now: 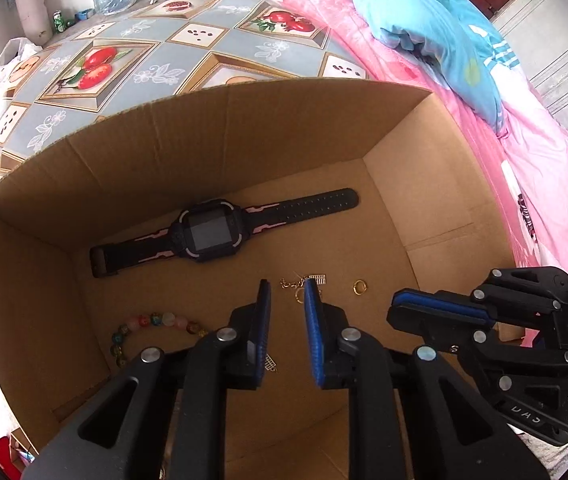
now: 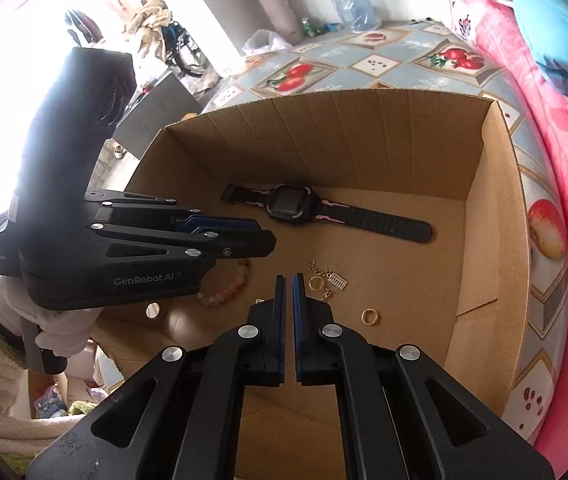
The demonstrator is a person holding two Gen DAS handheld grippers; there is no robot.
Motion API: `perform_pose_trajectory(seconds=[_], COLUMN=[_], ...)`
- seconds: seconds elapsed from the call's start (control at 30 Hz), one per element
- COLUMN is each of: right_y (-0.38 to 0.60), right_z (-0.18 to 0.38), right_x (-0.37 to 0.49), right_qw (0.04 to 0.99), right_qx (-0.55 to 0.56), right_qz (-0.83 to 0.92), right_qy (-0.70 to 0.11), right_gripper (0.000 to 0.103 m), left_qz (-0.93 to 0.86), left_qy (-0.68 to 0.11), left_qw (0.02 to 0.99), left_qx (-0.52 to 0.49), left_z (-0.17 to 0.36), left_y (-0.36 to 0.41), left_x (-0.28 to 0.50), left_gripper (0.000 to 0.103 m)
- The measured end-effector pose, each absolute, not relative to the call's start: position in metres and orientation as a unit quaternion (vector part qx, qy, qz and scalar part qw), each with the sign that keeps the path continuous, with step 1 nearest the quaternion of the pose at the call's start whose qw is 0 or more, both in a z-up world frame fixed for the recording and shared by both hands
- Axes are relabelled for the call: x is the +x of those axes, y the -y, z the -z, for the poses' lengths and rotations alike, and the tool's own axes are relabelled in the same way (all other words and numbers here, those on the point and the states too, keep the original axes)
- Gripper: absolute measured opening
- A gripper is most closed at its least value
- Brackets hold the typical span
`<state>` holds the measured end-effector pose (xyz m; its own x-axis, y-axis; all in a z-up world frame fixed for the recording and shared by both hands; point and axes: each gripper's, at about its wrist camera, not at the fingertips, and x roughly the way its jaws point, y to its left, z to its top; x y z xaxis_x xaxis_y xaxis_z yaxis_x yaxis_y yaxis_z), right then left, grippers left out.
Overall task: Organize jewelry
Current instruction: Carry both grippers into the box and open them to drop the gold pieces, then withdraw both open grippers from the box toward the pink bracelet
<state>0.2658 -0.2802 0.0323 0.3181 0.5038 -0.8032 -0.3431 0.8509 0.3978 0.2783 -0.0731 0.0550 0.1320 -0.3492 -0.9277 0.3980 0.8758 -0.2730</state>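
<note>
Nearest, the left gripper [image 1: 287,312] hangs over the floor of the cardboard box [image 1: 219,136] with its jaws parted to a moderate gap and nothing between them, while the right gripper [image 2: 288,300] beside it is drawn almost closed, a thin empty slit between its pads. Just past their tips lie the gold chain with its charm [image 2: 330,280] and a gold ring [image 2: 370,315], the bead bracelet [image 1: 151,330] off to the left, and farthest back the black watch [image 1: 207,232] near the rear wall. The risk, I judge, is that flat pads slide off the thin chain or flick the ring away, and with both grippers so near each other they could collide.
</note>
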Motion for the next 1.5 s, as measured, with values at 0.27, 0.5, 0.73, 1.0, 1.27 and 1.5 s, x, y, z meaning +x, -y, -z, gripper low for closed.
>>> perform_pose_trajectory(seconds=[0.27,0.5,0.73,1.0,1.27,1.5], right_y=[0.290,0.310,0.347,0.351,0.325,0.307], right_z=[-0.044,-0.081,-0.102,-0.039,0.032,0.045], right_x=[0.258,0.216,0.140,0.101,0.133,0.148], right_qw=[0.818,0.850,0.882,0.866,0.860,0.860], right_qx=[0.083,0.091,0.116,0.149,0.070,-0.012], right_qz=[-0.254,-0.252,-0.235,-0.182,-0.110,-0.097], right_qy=[-0.509,-0.453,-0.391,-0.442,-0.493,-0.501], right_gripper=[0.009,0.020,0.022,0.027,0.028,0.026], left_qz=[0.247,0.267,0.296,0.308,0.218,0.222], left_qy=[-0.591,-0.497,-0.367,-0.334,-0.413,-0.431], left_qw=[0.768,0.826,0.882,0.891,0.881,0.872], left_qx=[0.020,0.020,0.020,0.005,0.071,0.066], left_z=[-0.068,-0.119,-0.157,-0.128,-0.036,-0.014], left_y=[0.063,0.040,-0.001,-0.028,0.009,0.021], left_x=[0.268,0.221,0.130,0.049,0.041,0.039], left_gripper=[0.018,0.030,0.050,0.063,0.063,0.063])
